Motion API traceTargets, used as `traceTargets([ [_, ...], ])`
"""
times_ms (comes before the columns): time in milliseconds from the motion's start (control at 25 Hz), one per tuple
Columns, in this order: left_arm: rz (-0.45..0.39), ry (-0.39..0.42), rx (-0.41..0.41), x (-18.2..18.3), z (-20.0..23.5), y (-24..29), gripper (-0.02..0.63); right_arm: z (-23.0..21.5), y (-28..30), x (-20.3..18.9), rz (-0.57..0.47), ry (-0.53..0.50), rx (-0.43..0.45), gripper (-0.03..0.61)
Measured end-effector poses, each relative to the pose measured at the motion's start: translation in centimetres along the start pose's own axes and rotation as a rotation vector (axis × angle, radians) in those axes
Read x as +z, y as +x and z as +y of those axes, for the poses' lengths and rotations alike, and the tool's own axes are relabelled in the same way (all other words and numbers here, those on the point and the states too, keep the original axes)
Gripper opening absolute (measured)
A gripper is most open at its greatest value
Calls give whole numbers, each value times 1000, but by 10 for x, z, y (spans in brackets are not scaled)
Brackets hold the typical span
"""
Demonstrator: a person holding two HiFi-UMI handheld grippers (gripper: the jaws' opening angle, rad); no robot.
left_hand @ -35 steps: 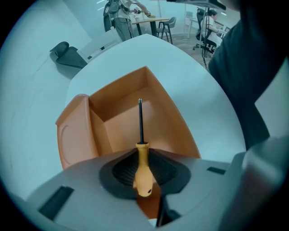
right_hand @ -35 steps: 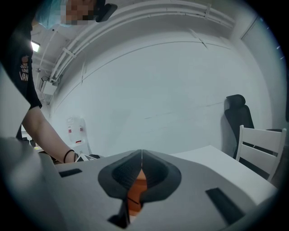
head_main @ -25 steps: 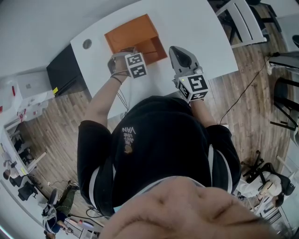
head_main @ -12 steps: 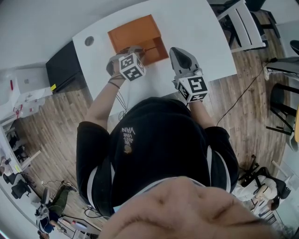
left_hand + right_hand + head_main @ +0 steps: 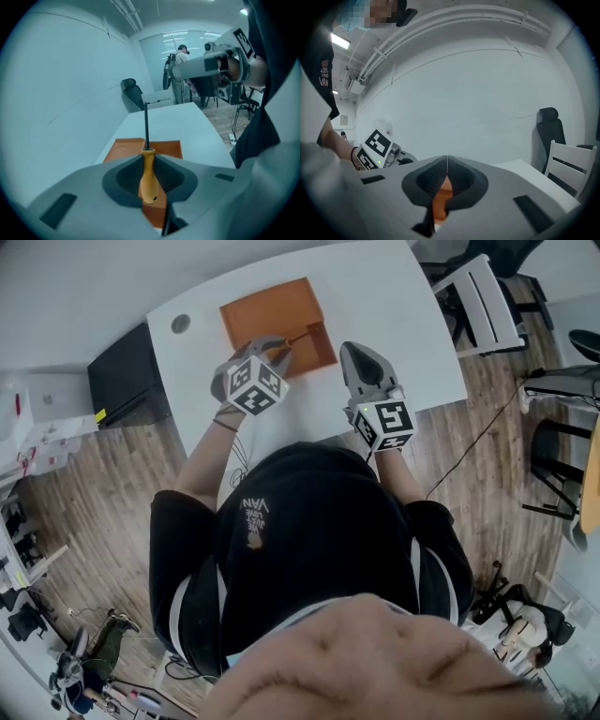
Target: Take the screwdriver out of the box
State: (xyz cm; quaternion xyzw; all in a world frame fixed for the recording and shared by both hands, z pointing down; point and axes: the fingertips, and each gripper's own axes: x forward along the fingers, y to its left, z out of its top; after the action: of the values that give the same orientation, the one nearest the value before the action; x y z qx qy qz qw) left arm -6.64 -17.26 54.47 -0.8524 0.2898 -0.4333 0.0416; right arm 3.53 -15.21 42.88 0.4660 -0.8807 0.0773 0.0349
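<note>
An orange box (image 5: 267, 310) lies open on the white table (image 5: 384, 296). My left gripper (image 5: 278, 351) hangs over the box's near edge, shut on the screwdriver. In the left gripper view the orange handle (image 5: 149, 176) sits between the pads of the left gripper (image 5: 149, 158), and the dark shaft (image 5: 146, 126) points away over the box (image 5: 124, 149). The thin shaft (image 5: 298, 337) also shows in the head view. My right gripper (image 5: 361, 354) rests just right of the box, its jaws shut with the tips meeting, nothing in them (image 5: 447, 163).
A white chair (image 5: 483, 282) stands at the table's right end, and a black cabinet (image 5: 127, 376) at its left. A round grommet (image 5: 180, 323) sits in the tabletop left of the box. The left gripper's marker cube (image 5: 375, 145) shows in the right gripper view.
My left gripper has risen above the box and rolled, carrying the screwdriver with it. The right gripper has stayed where it was.
</note>
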Motion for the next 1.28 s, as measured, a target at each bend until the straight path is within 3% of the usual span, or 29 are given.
traceTargets([
  [800, -305, -189, 223, 35, 25, -82, 78, 5, -1, 15, -16, -39, 9, 12],
  [1280, -388, -258, 279, 39, 22, -108, 78, 7, 1, 17, -20, -43, 24, 12],
])
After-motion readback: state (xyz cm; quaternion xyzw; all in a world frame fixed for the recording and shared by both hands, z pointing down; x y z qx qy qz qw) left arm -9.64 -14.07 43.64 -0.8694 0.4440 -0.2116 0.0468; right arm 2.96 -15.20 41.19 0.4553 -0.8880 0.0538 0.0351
